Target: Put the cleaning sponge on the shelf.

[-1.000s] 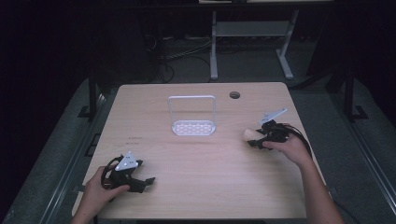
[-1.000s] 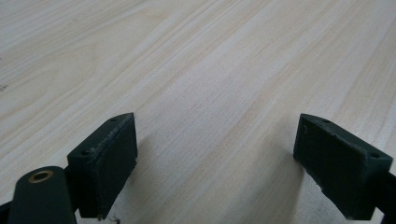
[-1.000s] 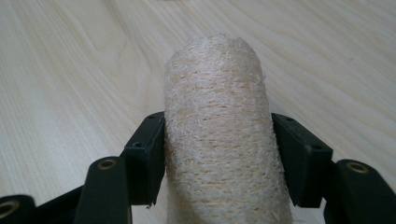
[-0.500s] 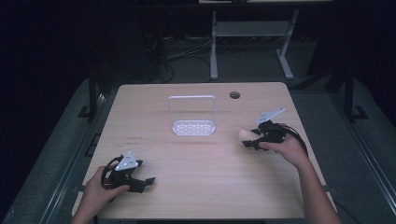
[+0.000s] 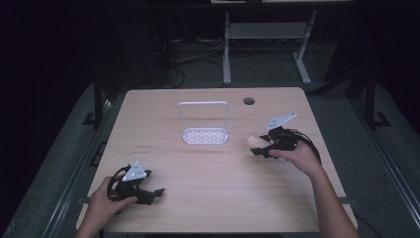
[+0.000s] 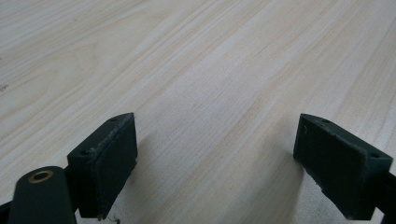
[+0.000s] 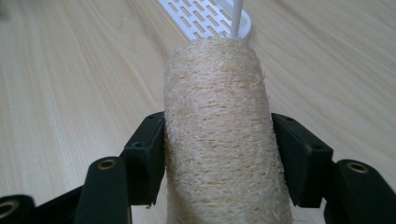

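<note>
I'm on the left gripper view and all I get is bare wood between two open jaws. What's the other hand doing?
Observer: The right gripper is clamped on a tan loofah roll, one pad on each side of it.
Operator: Where is that on the table?
Observer: In the high view it sits at the table's right side, just right of a white slotted rack.
Operator: Is the loofah touching the rack?
Observer: No, the high view shows bare wood between them; the loofah's end points toward the rack.
Operator: And my own gripper?
Observer: The left gripper rests at the near left corner, far from the rack.
</note>
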`<state>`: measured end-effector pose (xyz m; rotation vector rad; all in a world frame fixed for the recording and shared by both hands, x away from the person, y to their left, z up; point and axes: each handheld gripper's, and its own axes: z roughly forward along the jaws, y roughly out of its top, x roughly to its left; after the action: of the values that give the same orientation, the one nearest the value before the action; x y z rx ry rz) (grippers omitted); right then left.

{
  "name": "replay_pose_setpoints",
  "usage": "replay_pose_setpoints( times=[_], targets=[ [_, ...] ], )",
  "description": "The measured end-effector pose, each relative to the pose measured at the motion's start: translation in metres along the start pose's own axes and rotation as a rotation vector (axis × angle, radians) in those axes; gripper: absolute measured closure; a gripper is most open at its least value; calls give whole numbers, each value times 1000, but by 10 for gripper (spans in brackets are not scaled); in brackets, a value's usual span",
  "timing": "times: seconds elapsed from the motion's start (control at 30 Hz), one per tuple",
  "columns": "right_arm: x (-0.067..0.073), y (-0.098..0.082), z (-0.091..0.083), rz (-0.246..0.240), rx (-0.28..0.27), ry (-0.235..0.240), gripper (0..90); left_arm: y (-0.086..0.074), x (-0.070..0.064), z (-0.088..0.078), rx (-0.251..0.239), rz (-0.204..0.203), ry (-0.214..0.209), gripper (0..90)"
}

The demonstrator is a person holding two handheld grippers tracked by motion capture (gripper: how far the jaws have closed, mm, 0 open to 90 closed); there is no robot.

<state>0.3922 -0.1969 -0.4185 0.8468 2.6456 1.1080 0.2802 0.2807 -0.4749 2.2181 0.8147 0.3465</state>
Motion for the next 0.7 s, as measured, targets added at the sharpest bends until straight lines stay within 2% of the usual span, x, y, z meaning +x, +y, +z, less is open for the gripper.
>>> replay_pose_setpoints(
  times=[0.7],
  targets=[
    [13, 30, 18, -37, -23, 15, 390, 0, 0, 0, 0, 0, 0, 131]
  ],
)
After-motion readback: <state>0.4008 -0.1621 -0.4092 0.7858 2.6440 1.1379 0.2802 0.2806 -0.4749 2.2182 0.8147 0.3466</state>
